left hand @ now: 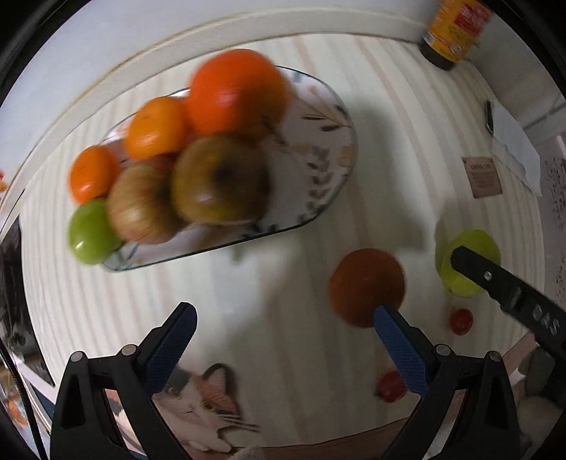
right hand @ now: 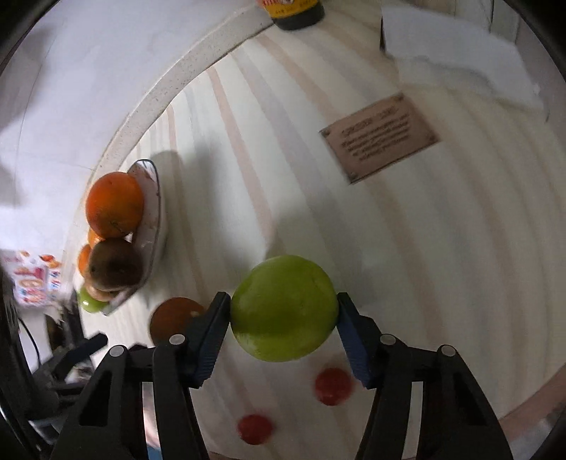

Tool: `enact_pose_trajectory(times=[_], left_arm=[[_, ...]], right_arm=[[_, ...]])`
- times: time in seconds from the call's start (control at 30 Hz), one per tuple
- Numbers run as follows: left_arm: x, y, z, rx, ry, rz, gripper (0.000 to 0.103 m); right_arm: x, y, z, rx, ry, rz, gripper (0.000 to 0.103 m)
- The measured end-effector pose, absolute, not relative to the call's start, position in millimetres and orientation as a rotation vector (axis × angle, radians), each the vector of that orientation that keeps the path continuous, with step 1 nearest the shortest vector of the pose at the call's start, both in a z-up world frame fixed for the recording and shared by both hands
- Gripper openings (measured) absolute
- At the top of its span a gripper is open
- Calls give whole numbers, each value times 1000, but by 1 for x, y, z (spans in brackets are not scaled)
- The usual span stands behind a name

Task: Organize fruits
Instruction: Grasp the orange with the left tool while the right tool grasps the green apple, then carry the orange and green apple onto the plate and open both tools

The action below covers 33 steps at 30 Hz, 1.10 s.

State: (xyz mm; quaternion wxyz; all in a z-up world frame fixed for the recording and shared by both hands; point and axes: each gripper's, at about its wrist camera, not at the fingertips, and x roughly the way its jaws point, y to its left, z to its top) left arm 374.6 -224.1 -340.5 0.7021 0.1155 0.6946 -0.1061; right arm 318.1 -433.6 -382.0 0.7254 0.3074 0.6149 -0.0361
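between the right claw (right hand: 283,318) pads sits a smooth round green apple (right hand: 283,308), left claw (left hand: 284,318) wide, empty

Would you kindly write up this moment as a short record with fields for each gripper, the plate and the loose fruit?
right gripper: shut on green apple, its fingers on both sides
left gripper: open, holding nothing
plate: piled with oranges, apples and one green fruit
loose on table: dark orange, two small red fruits
background: jar, small plaque
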Motion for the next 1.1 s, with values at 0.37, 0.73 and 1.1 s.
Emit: enact_pose_trajectory(times=[0.37, 0.73, 1.1], left_arm=[[377, -291, -360, 326, 1528, -433, 74], [354, -260, -348, 328, 1495, -414, 52], [341, -124, -341, 142, 1552, -198, 52]], right_arm=[[301, -463, -387, 730, 1363, -111, 63], [302, -443, -376, 646, 1367, -75, 63], [326, -309, -376, 415, 1453, 246, 63]])
